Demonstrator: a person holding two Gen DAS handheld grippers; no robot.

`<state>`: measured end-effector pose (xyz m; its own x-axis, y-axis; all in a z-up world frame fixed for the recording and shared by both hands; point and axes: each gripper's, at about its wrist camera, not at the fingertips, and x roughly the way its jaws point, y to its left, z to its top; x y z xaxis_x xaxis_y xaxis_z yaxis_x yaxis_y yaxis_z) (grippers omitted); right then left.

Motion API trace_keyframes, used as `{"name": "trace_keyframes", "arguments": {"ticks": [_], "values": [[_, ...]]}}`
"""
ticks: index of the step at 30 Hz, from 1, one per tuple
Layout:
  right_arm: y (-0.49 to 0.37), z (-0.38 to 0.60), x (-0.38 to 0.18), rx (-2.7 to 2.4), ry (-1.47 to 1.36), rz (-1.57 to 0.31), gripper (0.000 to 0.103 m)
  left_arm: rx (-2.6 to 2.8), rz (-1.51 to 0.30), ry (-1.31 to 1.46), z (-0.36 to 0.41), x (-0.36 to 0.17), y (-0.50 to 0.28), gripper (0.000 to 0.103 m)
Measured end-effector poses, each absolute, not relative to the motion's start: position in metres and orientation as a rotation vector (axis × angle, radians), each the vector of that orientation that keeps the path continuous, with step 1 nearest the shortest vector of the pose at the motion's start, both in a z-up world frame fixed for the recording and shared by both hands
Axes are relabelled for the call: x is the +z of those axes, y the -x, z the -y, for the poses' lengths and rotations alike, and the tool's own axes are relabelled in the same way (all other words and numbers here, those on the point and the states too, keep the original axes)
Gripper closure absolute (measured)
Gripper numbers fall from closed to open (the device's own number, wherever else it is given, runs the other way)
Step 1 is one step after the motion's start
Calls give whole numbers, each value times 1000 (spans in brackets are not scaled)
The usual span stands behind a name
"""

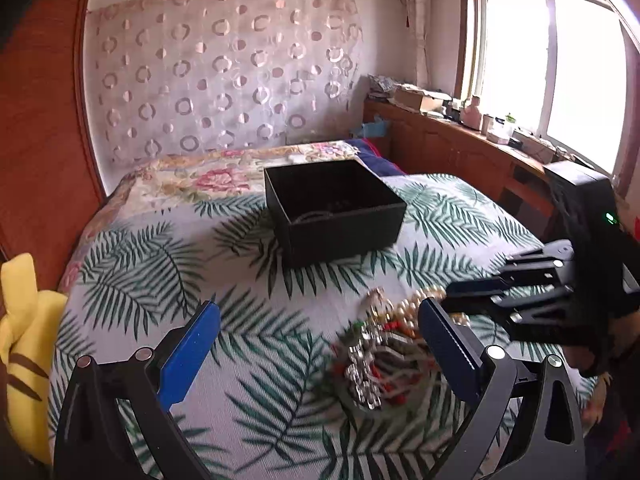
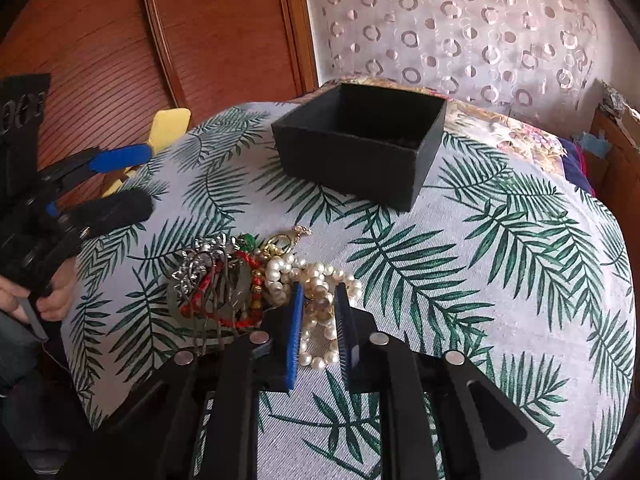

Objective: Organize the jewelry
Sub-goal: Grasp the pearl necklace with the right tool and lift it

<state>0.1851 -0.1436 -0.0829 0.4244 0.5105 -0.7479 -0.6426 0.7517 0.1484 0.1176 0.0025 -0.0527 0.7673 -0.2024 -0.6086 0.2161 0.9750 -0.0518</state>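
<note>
just now, pearl necklace (image 2: 316, 300) between right gripper (image 2: 319, 300) fingers (image 2: 295, 320)

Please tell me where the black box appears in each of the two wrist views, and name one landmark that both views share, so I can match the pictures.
Left wrist view: the black box stands on the leaf-print cover, at centre, beyond the jewelry pile.
Right wrist view: the black box is in the upper middle, behind the pearl necklace.
Shared landmark: the curtain with ring patterns behind the bed.
</note>
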Motion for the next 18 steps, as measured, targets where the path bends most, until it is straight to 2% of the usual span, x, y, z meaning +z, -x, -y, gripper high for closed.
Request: {"name": "trace_keyframes", "arguments": {"ticks": [6,8,10,18], "values": [[-194,143,-85,727,139,-892,89,-247,-668,-28,3,-54,-110,8],[-195,144,-84,738,135,-898,94,-248,-673,-17,1,-57,-108,8],[-194,146,-82,733,135,-891,94,-246,-681,-12,0,-60,-107,8],[-187,167,-38,722,83,-768,94,-240,-734,-11,-4,-73,-104,8]]}}
